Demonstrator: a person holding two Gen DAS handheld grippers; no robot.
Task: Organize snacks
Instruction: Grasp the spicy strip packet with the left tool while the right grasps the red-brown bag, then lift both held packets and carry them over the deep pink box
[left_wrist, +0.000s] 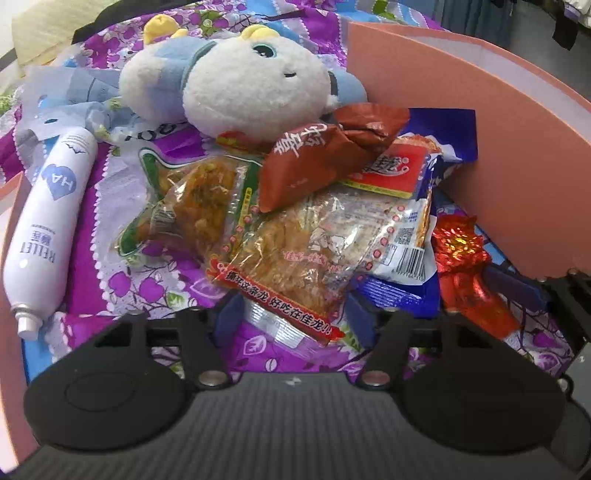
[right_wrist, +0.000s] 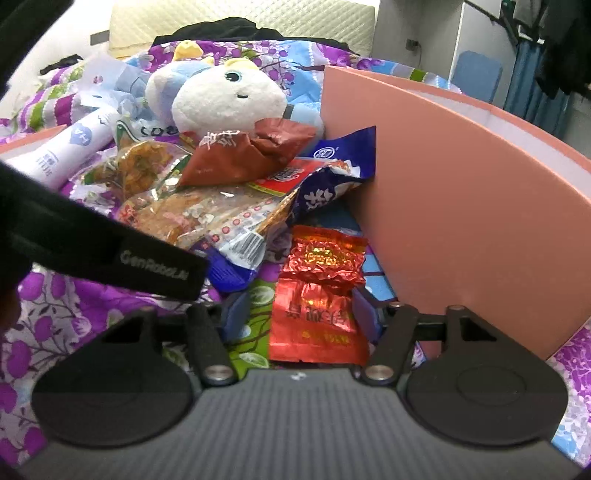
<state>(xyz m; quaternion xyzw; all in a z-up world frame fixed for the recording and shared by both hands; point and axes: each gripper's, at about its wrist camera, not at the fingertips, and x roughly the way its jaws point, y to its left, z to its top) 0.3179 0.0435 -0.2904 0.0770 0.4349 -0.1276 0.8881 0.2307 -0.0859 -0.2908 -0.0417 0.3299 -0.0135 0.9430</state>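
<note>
The plush toy (left_wrist: 243, 85) has its lower part hidden behind the brown snack packet (left_wrist: 314, 166). The red-labelled packet (left_wrist: 391, 171) lies mostly covered by that brown one, so its print cannot be read. The blue wrapper (left_wrist: 402, 295) shows only edges under the clear packet of dried strips (left_wrist: 306, 243). In the right wrist view, the left gripper's body (right_wrist: 110, 251) blocks the lower left of the pile, and the white spray bottle (right_wrist: 70, 151) is half hidden behind it. The pink box (right_wrist: 461, 206) runs off the right edge.
</note>
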